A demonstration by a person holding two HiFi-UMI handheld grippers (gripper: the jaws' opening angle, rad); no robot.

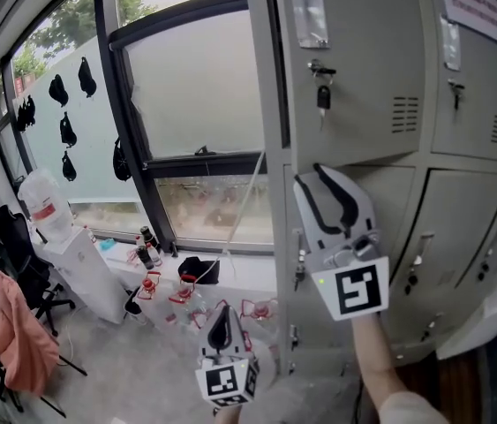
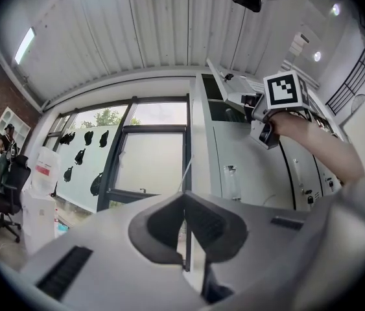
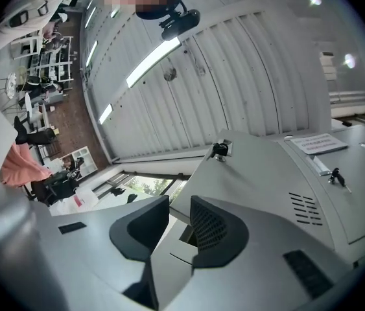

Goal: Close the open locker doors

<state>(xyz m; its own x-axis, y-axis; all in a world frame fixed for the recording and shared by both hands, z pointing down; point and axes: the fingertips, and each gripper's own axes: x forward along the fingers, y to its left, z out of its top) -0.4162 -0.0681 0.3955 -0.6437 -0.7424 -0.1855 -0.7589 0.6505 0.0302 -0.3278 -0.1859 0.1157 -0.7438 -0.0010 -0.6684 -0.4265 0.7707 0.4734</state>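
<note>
grey sheet-metal lockers fill the right side: flat painted doors, louvred vents, a key hanging in the upper door's lock, and a paper notice stuck up top. at lower right a pale flat panel swings out in front of the bank and looks like an open locker door.

right hand-held gripper is raised on a bare forearm and tilted up at the seam under the keyed door. its black curved pads are a little apart with nothing pinched, and the door's corner shows through the gap. its marker cube faces the camera.

left hand-held gripper is held low in front of the window, tips together and empty.

left side: dark-framed window with frosted panes, black stickers on the glass, a white water dispenser with its bottle on top, small bottles by the sill, and an office chair near a salmon cloth.
</note>
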